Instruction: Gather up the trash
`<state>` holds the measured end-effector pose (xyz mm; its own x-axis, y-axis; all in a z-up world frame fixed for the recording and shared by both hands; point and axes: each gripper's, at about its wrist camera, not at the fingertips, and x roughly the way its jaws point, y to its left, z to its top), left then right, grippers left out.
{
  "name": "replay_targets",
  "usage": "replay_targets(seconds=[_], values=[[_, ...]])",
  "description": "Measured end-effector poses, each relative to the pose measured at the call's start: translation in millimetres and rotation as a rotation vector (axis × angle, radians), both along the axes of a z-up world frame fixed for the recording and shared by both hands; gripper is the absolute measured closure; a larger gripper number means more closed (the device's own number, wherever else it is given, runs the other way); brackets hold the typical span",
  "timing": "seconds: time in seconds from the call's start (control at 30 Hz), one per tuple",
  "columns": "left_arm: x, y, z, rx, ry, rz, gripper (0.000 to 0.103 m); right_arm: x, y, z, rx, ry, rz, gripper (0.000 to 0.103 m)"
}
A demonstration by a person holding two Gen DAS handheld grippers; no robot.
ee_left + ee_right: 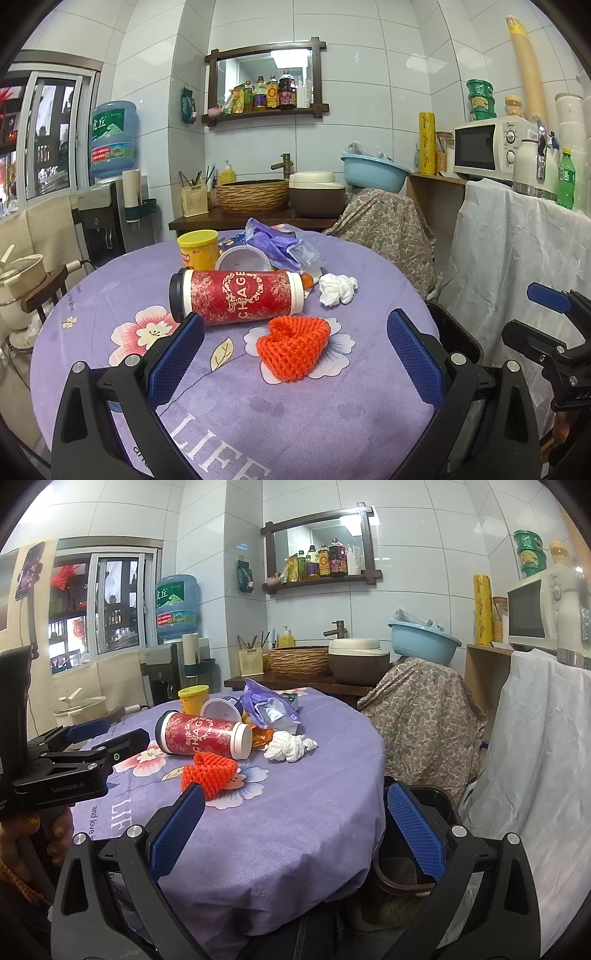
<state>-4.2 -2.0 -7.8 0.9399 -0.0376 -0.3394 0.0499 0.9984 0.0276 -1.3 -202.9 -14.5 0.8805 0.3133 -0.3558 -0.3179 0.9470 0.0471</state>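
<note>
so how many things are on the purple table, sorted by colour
red: 1, tea cup
orange: 1, foam net
white: 2, crumpled tissue, tub
yellow: 1, can
purple: 1, plastic bag
total: 6 clearly seen; small wrappers behind are unclear

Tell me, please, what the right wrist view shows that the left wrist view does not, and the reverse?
Only the right wrist view shows the hand holding the left gripper and the brown bin beside the table. Only the left wrist view shows the green bottle by the microwave. Both show the red cup lying on its side, the orange net and the crumpled tissue.
</note>
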Motion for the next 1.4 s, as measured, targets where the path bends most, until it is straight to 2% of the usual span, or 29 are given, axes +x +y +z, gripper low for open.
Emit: replay_targets(seconds=[1.4], values=[[0.1,-0.4,-6.9,0.001,0.010,-0.003,0.005,-1.6,4.5,-3.5,0.000,0.004,0.003,0.005]])
